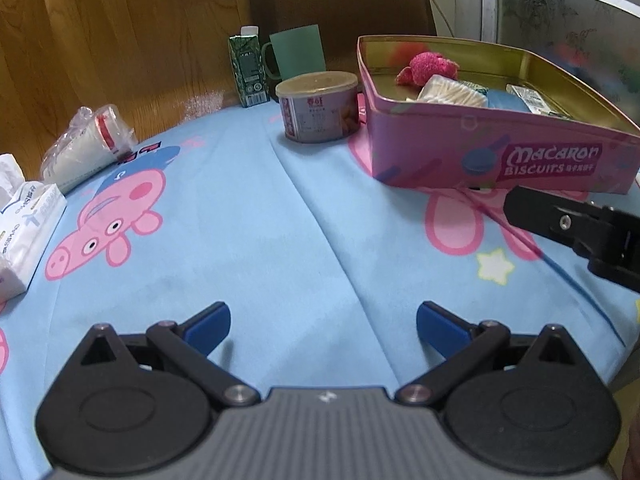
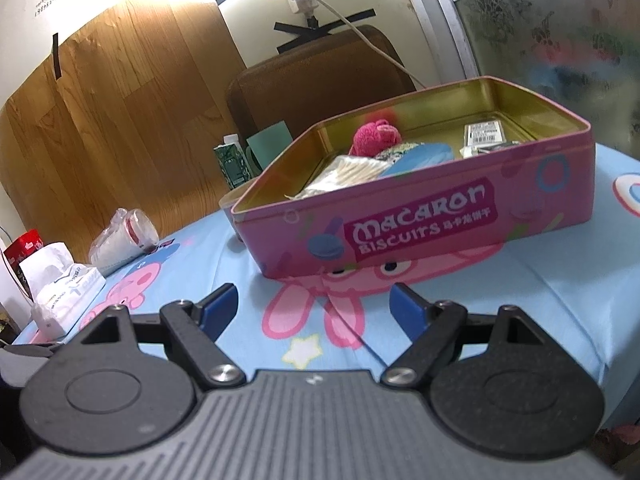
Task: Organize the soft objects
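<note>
Both my hand-held grippers, left (image 1: 323,326) and right (image 2: 314,308), are spread with nothing between the jaws. The soft things lie in the pink biscuit tin (image 2: 424,220) toward the bench's far right: a fuzzy pink plush (image 2: 374,136), light and squashy, best pinched across its bulk from above, I judge.

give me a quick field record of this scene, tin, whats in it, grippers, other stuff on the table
surface: blue cartoon tablecloth
container: pink biscuit tin, lid off
in tin: pink plush toy, white packet, blue item
left hand-held gripper: open, nothing between the fingers
right hand-held gripper: open, nothing between the fingers, pointing at the tin
beside tin: round can, green carton
left edge: tissue pack, bagged cups
</note>
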Tool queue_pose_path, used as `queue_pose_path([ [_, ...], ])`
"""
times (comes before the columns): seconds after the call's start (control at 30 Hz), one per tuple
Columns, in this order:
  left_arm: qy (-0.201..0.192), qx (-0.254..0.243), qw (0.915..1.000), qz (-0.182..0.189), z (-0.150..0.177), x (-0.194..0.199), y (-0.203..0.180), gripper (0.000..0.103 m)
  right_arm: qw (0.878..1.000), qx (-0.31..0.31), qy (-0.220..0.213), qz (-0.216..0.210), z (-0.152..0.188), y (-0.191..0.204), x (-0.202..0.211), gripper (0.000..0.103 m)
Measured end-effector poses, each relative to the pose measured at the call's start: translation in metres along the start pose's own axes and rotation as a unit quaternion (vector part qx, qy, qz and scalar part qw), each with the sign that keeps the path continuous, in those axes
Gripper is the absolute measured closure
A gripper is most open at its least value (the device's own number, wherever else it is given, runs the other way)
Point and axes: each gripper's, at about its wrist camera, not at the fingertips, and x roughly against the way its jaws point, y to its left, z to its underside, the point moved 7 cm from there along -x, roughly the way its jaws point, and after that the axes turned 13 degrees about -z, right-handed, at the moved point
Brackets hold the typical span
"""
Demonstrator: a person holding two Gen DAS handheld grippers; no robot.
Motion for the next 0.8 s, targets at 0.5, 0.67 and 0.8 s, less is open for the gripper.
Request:
queue_pose_path([
  [0.5, 0.004, 0.012, 0.9999, 0.008, 0.0012, -0.0020, 0.0028, 0.000, 1.000, -0.006, 0.007, 0.000, 0.0047, -0.0021, -0.0018, 0.018],
  [0.67, 0.003, 0.012, 0.9999, 0.005, 0.0019, -0.0009, 0.0036, 0.000, 1.000, -0.006, 0.007, 0.000, 0.0047, -0.0020, -0.0016, 0.018],
  [0.8, 0.004, 0.012, 0.9999, 0.004, 0.0026, -0.0004, 0.0051, 0.000, 1.000, -0.005, 0.005, -0.001, 0.0045, -0.0013, -0.0009, 0.018],
])
